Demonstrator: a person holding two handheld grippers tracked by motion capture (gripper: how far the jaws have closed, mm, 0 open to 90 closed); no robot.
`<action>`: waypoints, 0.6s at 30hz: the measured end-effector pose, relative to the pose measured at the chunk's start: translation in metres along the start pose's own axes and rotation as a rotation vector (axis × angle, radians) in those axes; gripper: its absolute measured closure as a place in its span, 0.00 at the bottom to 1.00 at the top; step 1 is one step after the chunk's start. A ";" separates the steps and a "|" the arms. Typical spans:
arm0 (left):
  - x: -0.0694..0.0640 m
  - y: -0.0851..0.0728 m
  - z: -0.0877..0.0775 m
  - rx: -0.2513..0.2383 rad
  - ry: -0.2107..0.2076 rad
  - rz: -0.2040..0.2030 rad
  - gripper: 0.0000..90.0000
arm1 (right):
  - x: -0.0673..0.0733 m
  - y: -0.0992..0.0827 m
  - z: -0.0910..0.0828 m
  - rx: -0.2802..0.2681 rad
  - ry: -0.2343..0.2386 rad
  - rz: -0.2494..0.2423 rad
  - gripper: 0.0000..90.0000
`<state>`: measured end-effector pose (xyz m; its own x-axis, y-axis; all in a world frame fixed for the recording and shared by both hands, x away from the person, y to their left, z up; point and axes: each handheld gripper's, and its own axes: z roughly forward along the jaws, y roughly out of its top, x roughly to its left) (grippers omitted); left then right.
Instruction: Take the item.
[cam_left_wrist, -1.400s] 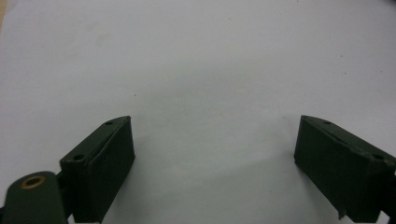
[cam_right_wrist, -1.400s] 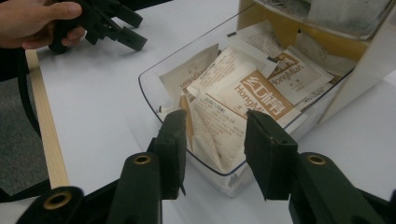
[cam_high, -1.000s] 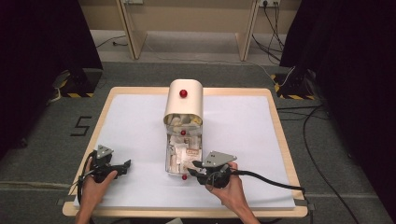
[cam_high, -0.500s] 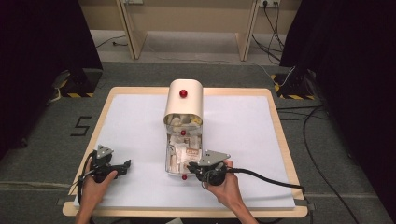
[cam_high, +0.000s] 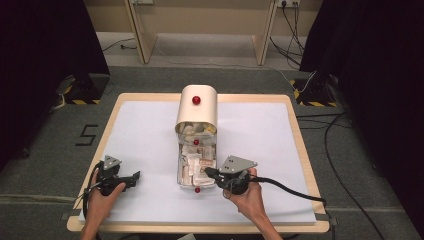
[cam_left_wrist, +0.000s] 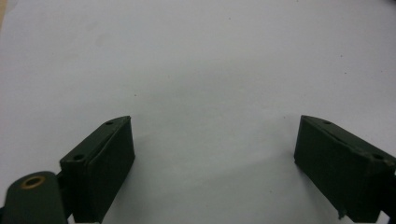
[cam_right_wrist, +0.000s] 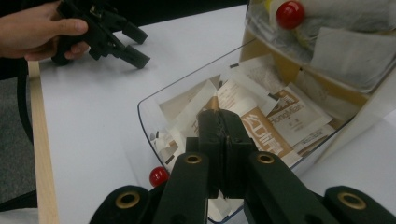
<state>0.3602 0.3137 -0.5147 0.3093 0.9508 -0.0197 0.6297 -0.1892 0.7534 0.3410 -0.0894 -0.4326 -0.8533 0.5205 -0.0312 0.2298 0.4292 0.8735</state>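
I'm pinching a paper sachet (cam_right_wrist: 215, 103) in the right gripper (cam_right_wrist: 219, 122) inside the clear pulled-out drawer (cam_right_wrist: 152, 126), not lifting yet, left gripper (cam_left_wrist: 212, 158) spread empty beside it.

My right gripper (cam_right_wrist: 219, 122) has its jaws pressed together over the clear drawer (cam_right_wrist: 154, 122), and they cover whatever part of the tea-bag packet (cam_right_wrist: 261, 128) sits between them; I cannot tell how much of it they pinch. The print on the packets is too blurred to read in full. The drawer's near edge runs out of the right gripper view at the bottom. The dispenser's upper bin (cam_right_wrist: 327, 42) is cut off by the top and right edges there. From above, the rounded lid (cam_high: 197, 107) hides most of that bin's contents. In the left gripper view, both jaws of my left gripper (cam_left_wrist: 212, 163) are clipped by the bottom edge.
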 end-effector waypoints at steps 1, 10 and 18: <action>0.000 0.000 0.000 0.000 0.000 0.000 0.13 | -0.001 0.001 -0.002 -0.006 -0.001 -0.002 0.99; 0.000 0.000 0.000 0.000 0.000 0.000 0.13 | -0.005 0.007 -0.012 -0.025 -0.019 -0.003 0.99; 0.000 0.000 0.000 0.000 0.000 0.000 0.13 | -0.012 0.009 -0.023 -0.036 -0.051 0.005 0.99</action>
<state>0.3602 0.3137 -0.5147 0.3091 0.9508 -0.0197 0.6297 -0.1891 0.7535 0.3431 -0.1087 -0.4136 -0.8269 0.5600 -0.0510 0.2163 0.4005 0.8904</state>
